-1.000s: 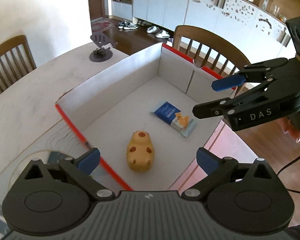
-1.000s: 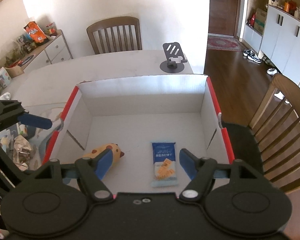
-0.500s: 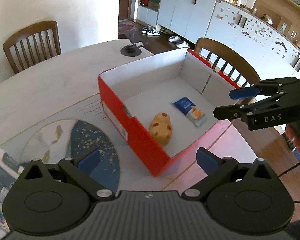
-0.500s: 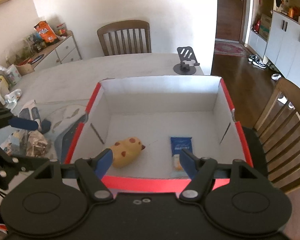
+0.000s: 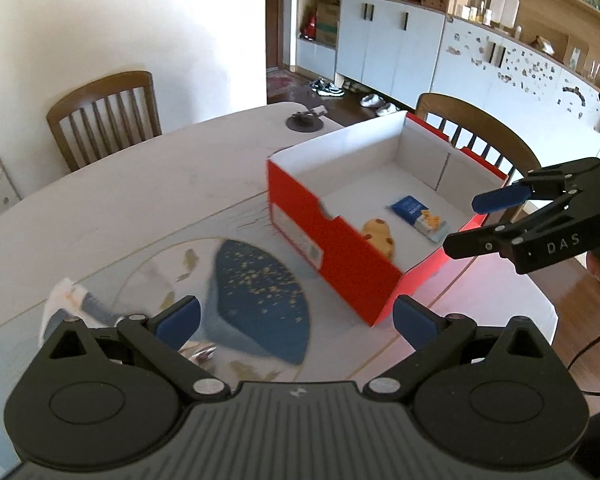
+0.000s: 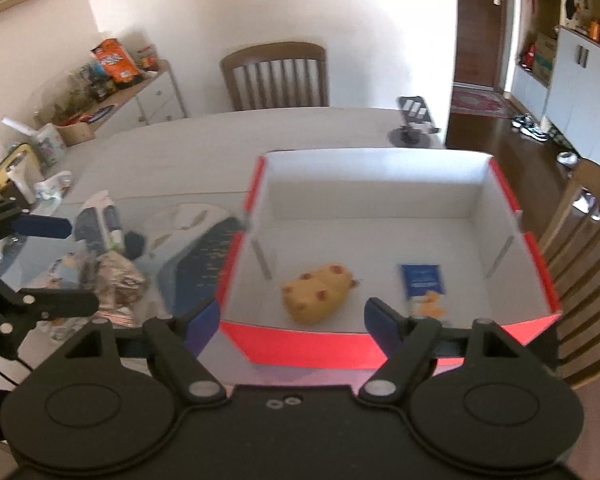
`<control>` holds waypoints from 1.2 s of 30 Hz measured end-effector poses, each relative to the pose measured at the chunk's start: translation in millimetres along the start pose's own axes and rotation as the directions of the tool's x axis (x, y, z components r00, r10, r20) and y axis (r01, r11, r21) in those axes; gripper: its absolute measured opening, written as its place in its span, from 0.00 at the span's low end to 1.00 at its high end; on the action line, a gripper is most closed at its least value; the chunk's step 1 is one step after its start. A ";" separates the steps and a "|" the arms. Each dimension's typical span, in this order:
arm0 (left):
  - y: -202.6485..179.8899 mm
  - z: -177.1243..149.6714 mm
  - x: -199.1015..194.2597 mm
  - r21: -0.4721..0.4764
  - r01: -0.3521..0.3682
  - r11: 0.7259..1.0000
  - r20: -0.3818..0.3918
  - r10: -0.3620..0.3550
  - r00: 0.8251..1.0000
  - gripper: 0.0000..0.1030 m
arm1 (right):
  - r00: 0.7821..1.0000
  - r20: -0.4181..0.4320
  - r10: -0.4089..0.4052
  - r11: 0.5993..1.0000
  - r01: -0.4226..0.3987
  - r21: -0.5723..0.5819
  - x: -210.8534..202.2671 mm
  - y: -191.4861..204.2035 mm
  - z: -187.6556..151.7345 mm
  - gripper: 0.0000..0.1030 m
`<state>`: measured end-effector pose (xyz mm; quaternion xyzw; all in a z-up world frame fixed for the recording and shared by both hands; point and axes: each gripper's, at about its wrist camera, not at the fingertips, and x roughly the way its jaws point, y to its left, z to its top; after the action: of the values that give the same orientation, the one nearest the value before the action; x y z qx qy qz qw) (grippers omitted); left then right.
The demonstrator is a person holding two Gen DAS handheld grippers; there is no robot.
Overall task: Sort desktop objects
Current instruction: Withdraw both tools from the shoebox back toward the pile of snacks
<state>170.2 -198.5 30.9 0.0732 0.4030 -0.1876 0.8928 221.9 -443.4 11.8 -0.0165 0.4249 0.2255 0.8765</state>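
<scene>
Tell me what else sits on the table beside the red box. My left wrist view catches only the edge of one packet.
Observer: A loose pile lies left of the red box, and it includes a crumpled shiny wrapper.
Operator: Anything behind that?
Observer: A blue-and-white packet lies farther back, with a small dark object beside it.
Operator: The box wall half hides the yellow toy for me.
Observer: The yellow spotted toy lies on its side, apart from the blue cracker packet.
</scene>
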 end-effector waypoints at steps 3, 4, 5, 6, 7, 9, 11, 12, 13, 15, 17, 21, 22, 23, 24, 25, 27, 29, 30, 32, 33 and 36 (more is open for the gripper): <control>15.0 -11.6 -8.4 -0.009 -0.012 1.000 0.004 0.012 1.000 1.00 | 1.000 0.005 0.018 1.000 -0.018 -0.025 1.4 20.5 0.5 0.77; 21.1 -16.0 -11.2 -0.021 -0.016 1.000 0.003 0.016 1.000 1.00 | 1.000 0.005 0.021 0.999 -0.021 -0.033 2.2 28.6 0.1 0.77; 26.8 -19.8 -13.1 -0.034 -0.018 0.999 0.000 0.018 1.000 1.00 | 1.000 0.003 0.022 0.999 -0.022 -0.038 3.8 34.6 0.4 0.77; 34.1 -24.3 -15.7 -0.050 -0.018 0.999 -0.002 0.018 1.000 1.00 | 1.000 0.001 0.025 0.999 -0.025 -0.041 5.1 41.1 -0.1 0.77; 39.7 -28.2 -17.6 -0.061 -0.018 0.998 -0.002 0.018 1.000 1.00 | 1.000 -0.003 0.030 0.999 -0.030 -0.043 7.0 48.3 -0.6 0.77; 50.5 -35.3 -21.6 -0.076 -0.018 0.997 -0.003 0.018 1.000 1.00 | 0.999 -0.012 0.037 0.998 -0.037 -0.048 11.0 61.8 -1.6 0.77; 61.0 -43.0 -25.7 -0.091 -0.017 0.996 -0.009 0.016 1.000 1.00 | 0.999 -0.019 0.040 0.998 -0.041 -0.050 13.8 73.9 -2.3 0.77; 66.1 -46.8 -27.4 -0.095 -0.016 0.995 -0.012 0.015 1.000 1.00 | 0.999 -0.024 0.046 0.998 -0.047 -0.050 15.4 79.9 -2.5 0.77; 71.3 -51.0 -30.0 -0.100 -0.014 0.995 -0.014 0.013 1.000 1.00 | 0.998 -0.028 0.052 0.997 -0.054 -0.051 16.4 86.9 -3.3 0.77; 81.6 -59.7 -36.2 -0.110 -0.019 0.994 -0.010 0.018 1.000 1.00 | 0.998 -0.034 0.058 0.996 -0.060 -0.060 19.3 99.8 -4.1 0.77; 91.7 -67.3 -40.9 -0.121 -0.023 0.992 -0.013 0.021 1.000 1.00 | 0.997 -0.040 0.067 0.995 -0.070 -0.067 21.8 112.6 -4.7 0.77; 113.6 -83.5 -48.3 -0.156 -0.036 0.987 -0.023 0.033 0.999 1.00 | 0.996 -0.052 0.067 0.993 -0.072 -0.089 28.9 135.9 -6.3 0.77; 119.1 -87.5 -49.5 -0.163 -0.041 0.986 -0.025 0.038 0.999 1.00 | 0.996 -0.057 0.070 0.993 -0.075 -0.088 31.5 141.3 -6.1 0.77; 124.3 -90.8 -50.3 -0.167 -0.046 0.985 -0.029 0.041 0.999 1.00 | 0.995 -0.060 0.075 0.993 -0.080 -0.087 34.1 146.0 -6.1 0.77; 130.0 -94.9 -51.0 -0.172 -0.050 0.984 -0.032 0.045 0.998 1.00 | 0.995 -0.062 0.078 0.993 -0.083 -0.089 36.5 151.2 -5.9 0.77; 134.6 -98.3 -51.1 -0.177 -0.055 0.983 -0.036 0.049 0.998 1.00 | 0.995 -0.063 0.081 0.992 -0.086 -0.091 39.5 157.3 -5.9 0.77; 142.4 -104.3 -51.0 -0.184 -0.060 0.981 -0.045 0.053 0.998 1.00 | 0.993 -0.071 0.093 0.991 -0.099 -0.093 45.6 167.4 -5.8 0.77; 150.6 -111.1 -50.1 -0.195 -0.065 0.979 -0.056 0.055 0.997 1.00 | 0.991 -0.080 0.103 0.989 -0.111 -0.097 52.0 178.6 -5.2 0.77; 154.8 -114.5 -49.5 -0.200 -0.065 0.978 -0.063 0.054 0.997 1.00 | 0.990 -0.085 0.109 0.988 -0.118 -0.100 54.9 183.8 -5.1 0.77; 162.4 -121.1 -50.0 -0.214 -0.068 0.975 -0.074 0.053 0.996 1.00 | 0.989 -0.092 0.118 0.986 -0.127 -0.107 60.5 194.6 -4.3 0.77; 166.2 -124.0 -50.2 -0.219 -0.067 0.973 -0.078 0.051 0.996 1.00 | 0.988 -0.096 0.119 0.986 -0.129 -0.109 63.3 199.2 -4.0 0.77; 173.9 -129.9 -49.9 -0.226 -0.063 0.972 -0.087 0.045 0.995 1.00 | 0.986 -0.105 0.127 0.984 -0.139 -0.115 70.6 211.7 -2.7 0.77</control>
<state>118.6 11.7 -21.7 -0.0117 0.4557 -0.1124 0.8830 171.2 -227.0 -8.6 -0.0524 0.4529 0.3079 0.8351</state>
